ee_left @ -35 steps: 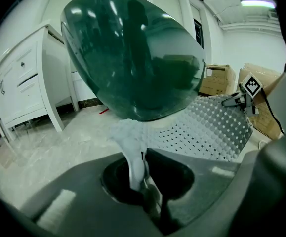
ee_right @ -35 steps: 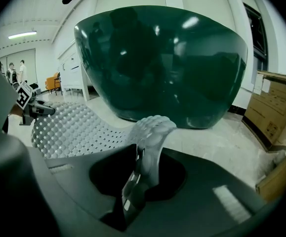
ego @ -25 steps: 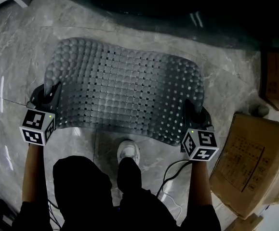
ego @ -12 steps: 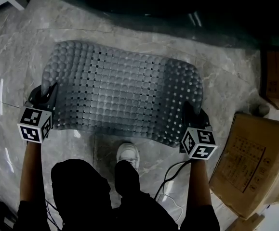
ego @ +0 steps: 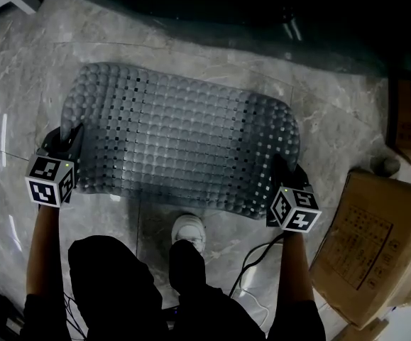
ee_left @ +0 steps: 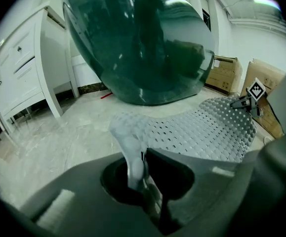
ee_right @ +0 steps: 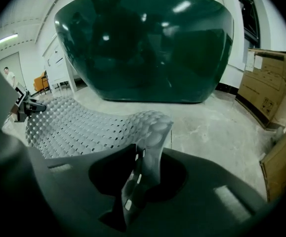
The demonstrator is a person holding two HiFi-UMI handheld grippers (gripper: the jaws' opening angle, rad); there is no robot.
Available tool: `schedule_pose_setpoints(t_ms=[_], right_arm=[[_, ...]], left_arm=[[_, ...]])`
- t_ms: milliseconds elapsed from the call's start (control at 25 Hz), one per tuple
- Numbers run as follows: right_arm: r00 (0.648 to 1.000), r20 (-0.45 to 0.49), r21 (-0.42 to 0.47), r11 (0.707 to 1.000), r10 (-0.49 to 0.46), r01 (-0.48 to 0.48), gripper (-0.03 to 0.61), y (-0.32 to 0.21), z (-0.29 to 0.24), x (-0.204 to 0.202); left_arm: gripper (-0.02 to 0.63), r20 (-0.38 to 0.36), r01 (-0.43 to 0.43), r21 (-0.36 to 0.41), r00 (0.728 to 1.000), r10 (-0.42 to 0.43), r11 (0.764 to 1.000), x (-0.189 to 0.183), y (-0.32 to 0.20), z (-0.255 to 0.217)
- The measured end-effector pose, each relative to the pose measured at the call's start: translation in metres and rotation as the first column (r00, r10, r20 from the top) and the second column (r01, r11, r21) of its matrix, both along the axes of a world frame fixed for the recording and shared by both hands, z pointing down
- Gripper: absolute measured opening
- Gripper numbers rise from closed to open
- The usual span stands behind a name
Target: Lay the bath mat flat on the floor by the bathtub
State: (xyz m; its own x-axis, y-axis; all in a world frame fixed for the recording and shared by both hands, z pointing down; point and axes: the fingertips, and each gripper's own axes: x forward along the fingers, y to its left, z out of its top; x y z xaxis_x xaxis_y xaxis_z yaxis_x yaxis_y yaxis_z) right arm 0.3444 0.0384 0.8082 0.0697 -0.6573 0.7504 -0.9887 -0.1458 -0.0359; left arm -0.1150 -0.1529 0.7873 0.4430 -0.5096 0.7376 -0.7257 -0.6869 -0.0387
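A grey perforated bath mat (ego: 177,141) with a bumpy surface hangs spread out just above the marble floor, in front of the dark green bathtub (ego: 262,13). My left gripper (ego: 69,142) is shut on the mat's near left corner (ee_left: 130,142). At the near right corner (ee_right: 150,142) my right gripper (ego: 282,169) is shut on the mat too. Between the two grips the mat (ee_left: 202,130) sags toward the tub, and its far edge lies close to the floor (ee_right: 83,125).
Cardboard boxes (ego: 365,240) stand on the right, with more by the wall (ee_right: 268,83). White cabinets (ee_left: 19,78) line the left side. A person's white shoe (ego: 189,229) and a cable (ego: 251,261) lie under the mat's near edge.
Both grippers have sunk lower with the mat, and it now hangs nearer the floor and a little flatter. The grips on the two corners are unchanged.
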Motion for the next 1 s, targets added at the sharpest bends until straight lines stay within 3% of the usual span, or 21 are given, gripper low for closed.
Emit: schedule_pose_setpoints(t_ms=[1000], right_arm=[[0.998, 0.037, -0.116, 0.992, 0.052, -0.048, 0.098, 0.008, 0.045, 0.021]], left_arm=[[0.034, 0.064, 0.036, -0.132, 0.998, -0.028, 0.991, -0.023, -0.017, 0.054]])
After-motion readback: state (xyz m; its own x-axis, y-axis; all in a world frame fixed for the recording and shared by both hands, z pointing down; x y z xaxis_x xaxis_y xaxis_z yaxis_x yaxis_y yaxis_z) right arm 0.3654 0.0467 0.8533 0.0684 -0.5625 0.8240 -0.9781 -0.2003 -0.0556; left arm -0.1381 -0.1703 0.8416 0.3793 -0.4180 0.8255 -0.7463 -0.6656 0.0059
